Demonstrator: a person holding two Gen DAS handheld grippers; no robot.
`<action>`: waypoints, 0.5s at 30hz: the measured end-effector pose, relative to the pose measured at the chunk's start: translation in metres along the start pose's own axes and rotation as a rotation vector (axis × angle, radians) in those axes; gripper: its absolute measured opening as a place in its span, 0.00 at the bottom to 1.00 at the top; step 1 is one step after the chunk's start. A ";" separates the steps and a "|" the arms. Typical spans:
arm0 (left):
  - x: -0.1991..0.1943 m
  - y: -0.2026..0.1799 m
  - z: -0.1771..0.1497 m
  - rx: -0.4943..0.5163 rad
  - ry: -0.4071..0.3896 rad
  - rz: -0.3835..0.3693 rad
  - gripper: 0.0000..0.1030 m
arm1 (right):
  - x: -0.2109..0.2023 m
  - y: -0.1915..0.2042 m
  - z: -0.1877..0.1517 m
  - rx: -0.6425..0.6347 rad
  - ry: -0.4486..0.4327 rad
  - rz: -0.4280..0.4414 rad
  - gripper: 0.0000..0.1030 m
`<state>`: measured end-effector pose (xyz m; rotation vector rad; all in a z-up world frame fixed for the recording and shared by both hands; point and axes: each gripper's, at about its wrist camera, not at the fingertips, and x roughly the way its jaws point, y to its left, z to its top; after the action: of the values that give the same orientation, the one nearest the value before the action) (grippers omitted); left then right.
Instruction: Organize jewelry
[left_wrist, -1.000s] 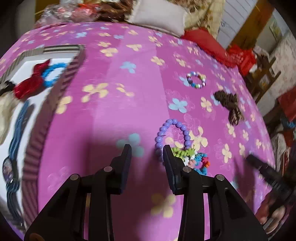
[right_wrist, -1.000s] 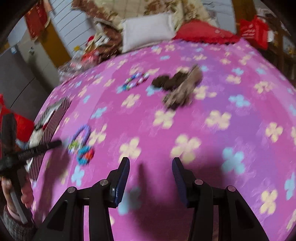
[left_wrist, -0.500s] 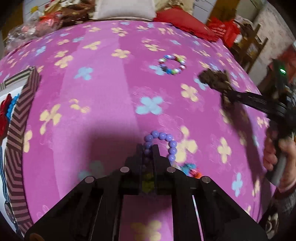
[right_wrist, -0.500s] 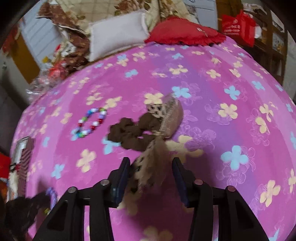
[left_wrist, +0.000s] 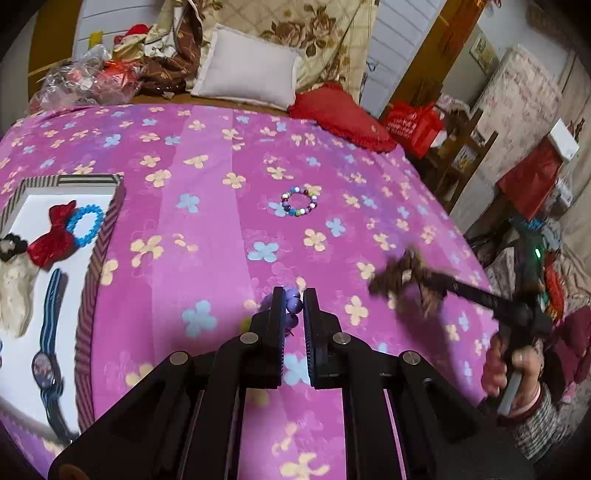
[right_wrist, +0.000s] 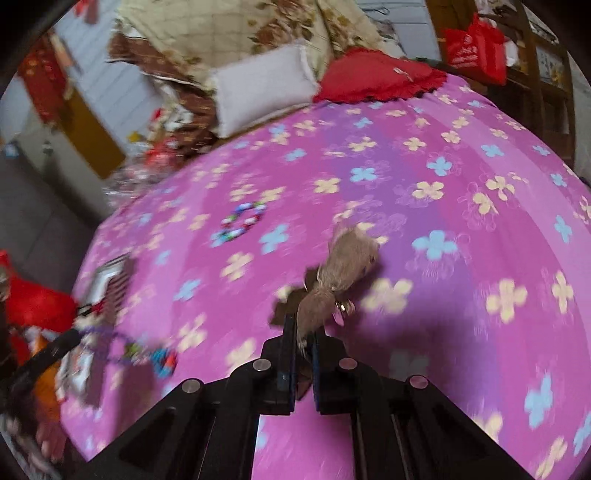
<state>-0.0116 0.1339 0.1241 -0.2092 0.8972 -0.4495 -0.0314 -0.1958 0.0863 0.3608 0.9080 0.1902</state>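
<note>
My left gripper (left_wrist: 293, 295) is shut on a purple bead bracelet (left_wrist: 292, 297) and holds it above the pink flowered bedspread; its coloured charms hang below, seen blurred in the right wrist view (right_wrist: 162, 360). My right gripper (right_wrist: 303, 325) is shut on a brown hair bow (right_wrist: 340, 269), lifted off the bed; it also shows in the left wrist view (left_wrist: 410, 275). A multicoloured bead bracelet (left_wrist: 300, 201) lies on the bedspread further back. A striped box (left_wrist: 99, 258) at the left holds a red bow (left_wrist: 51, 236), a blue bracelet (left_wrist: 86, 223) and a watch (left_wrist: 46, 365).
A white pillow (left_wrist: 247, 72) and a red cushion (left_wrist: 341, 118) lie at the far end of the bed. Bags and clutter (left_wrist: 92, 77) sit at the back left. Shelves and red bags (left_wrist: 413, 123) stand beyond the bed's right edge.
My left gripper closed on the purple bracelet and lifted it. My right gripper closed on the brown hair bow and raised it off the bedspread.
</note>
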 end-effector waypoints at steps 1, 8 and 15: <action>-0.006 0.000 -0.003 -0.009 -0.005 -0.018 0.08 | -0.007 0.003 -0.007 -0.002 0.001 0.019 0.06; -0.030 -0.015 -0.011 -0.017 -0.001 -0.125 0.08 | -0.007 -0.002 -0.046 -0.002 0.048 -0.046 0.06; -0.038 -0.047 -0.005 0.127 -0.049 0.011 0.08 | -0.018 0.014 -0.060 -0.133 -0.022 -0.111 0.62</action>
<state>-0.0499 0.1096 0.1643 -0.0988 0.8181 -0.4873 -0.0903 -0.1749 0.0707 0.1878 0.8865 0.1432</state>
